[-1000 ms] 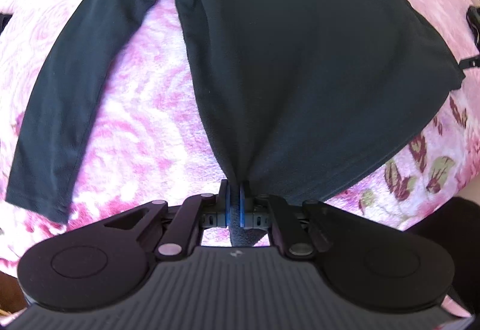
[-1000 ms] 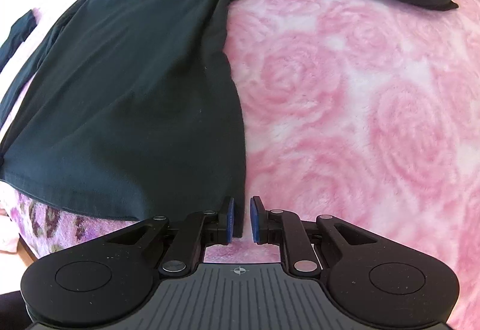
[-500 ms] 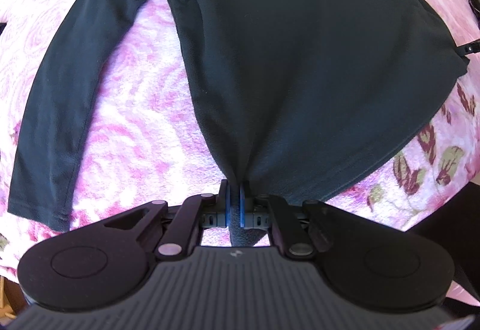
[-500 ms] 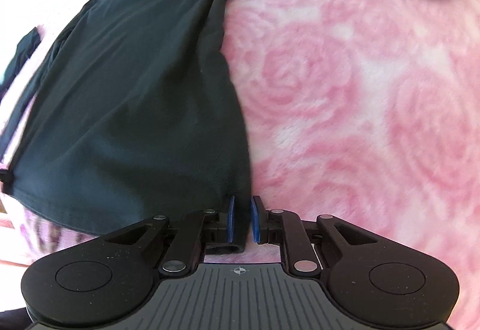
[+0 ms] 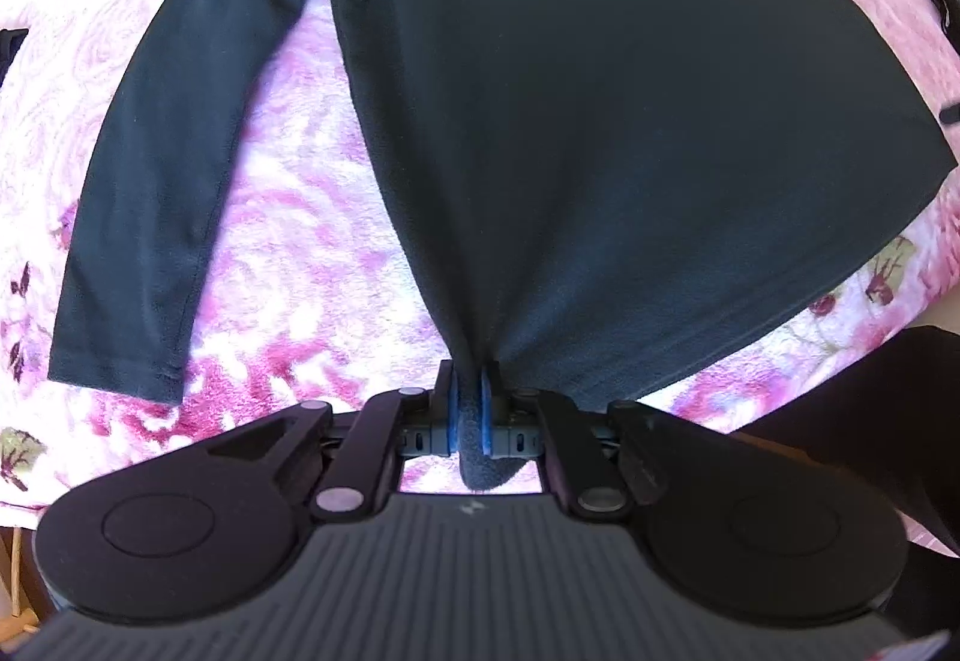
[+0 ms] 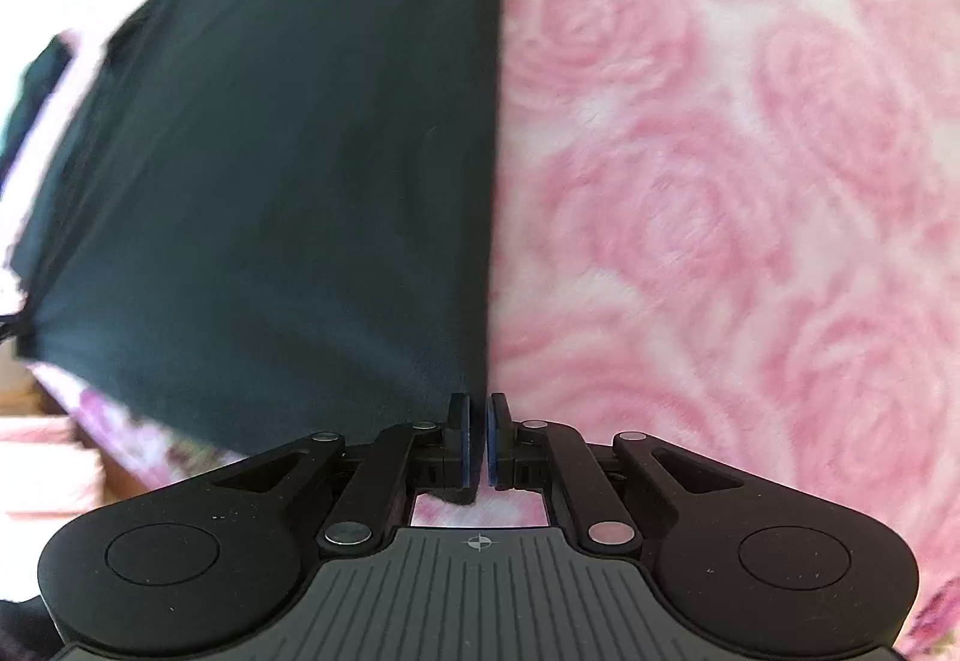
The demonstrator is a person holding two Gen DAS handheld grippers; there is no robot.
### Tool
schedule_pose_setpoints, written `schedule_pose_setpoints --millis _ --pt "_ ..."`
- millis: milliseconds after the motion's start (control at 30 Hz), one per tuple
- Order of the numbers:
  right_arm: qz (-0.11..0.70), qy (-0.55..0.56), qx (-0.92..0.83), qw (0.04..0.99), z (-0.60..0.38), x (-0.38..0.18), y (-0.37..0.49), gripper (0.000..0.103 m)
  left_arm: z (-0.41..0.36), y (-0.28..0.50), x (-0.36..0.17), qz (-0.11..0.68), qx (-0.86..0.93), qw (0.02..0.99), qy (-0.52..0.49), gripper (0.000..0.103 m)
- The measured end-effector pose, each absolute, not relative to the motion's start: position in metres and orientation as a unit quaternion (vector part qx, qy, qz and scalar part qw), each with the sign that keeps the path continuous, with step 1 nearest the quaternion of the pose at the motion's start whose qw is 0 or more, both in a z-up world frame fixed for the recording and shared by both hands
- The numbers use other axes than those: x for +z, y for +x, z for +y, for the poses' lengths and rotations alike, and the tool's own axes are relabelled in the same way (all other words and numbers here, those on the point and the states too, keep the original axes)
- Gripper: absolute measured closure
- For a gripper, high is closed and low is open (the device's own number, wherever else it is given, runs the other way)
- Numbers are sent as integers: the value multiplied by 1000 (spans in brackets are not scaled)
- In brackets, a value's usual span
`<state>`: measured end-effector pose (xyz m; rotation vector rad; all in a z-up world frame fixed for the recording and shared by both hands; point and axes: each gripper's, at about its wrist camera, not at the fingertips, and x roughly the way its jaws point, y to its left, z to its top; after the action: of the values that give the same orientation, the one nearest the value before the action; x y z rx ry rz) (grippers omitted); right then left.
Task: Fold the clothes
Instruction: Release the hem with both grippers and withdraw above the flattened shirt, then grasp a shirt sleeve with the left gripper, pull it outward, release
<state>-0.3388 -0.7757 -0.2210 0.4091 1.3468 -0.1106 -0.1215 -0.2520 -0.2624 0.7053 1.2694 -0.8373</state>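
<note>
Since a second ago, your left tongs (image 5: pixel 470 409) have kept their pinch on the shirt's lower corner, and the shirt (image 5: pixel 600 108) has slid across the left wrist view, so its free sleeve (image 5: pixel 174 169) now lies further toward the centre of that frame. In the right wrist view the picture has turned blurry and the shirt's side edge, which curved toward the tongs before, now runs nearly straight down the middle.

Left wrist view, from left to right: the sleeve stretches from the upper left down to its cuff at the lower left, flat on the pink floral blanket (image 5: pixel 288 217). Bare blanket separates it from the shirt's body, which fills the centre and upper right. The hem narrows to a bunched point between your blue pads (image 5: pixel 451 409), which are clamped on it, with a tuft of fabric poking out behind them.

Right wrist view, from left to right: the dark shirt (image 6: pixel 270 150) covers the left half, the rose-patterned blanket (image 6: pixel 720 181) the right half. Your right tongs (image 6: pixel 478 439) sit at the lower centre, their jaws opening; a narrow gap shows between the pads (image 6: pixel 495 442), and the shirt's corner still hangs against the left one.
</note>
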Motion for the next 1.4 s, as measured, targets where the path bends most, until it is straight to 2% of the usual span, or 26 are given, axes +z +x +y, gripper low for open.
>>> schedule_pose_setpoints --millis 33,67,233,367,667,867,967,1133,1233,1300,1400 --pt "611 171 -60 770 -774 -215 -338 44 -250 -122 -260 561 -370 670 315 95" --pt "606 160 -68 776 -773 -209 -336 20 -248 -123 -258 559 -369 672 318 95" --pt "589 164 -90 786 -766 -172 -322 19 -220 -110 -234 541 -345 707 296 92" --pt "573 153 -83 801 -739 -150 -294 19 -196 -86 -219 521 -324 734 290 75" --pt "540 144 3 829 -654 -136 -231 19 -156 -14 -202 511 -259 764 298 72" --pt "515 79 94 848 -576 -149 -178 19 -146 33 -236 519 -266 750 312 68" --pt "504 92 126 850 -525 -154 -155 19 -141 62 -258 532 -291 734 306 68" --pt "499 74 114 856 -437 -179 -113 19 -138 96 -292 542 -392 680 302 70" --pt "512 107 60 850 -398 -201 -93 19 -128 111 -308 550 -435 658 274 76" --pt "529 132 22 838 -377 -216 -80 19 -121 121 -304 546 -475 640 260 103" --pt "552 167 -33 816 -347 -238 -60 19 -104 140 -285 526 -513 629 253 103"
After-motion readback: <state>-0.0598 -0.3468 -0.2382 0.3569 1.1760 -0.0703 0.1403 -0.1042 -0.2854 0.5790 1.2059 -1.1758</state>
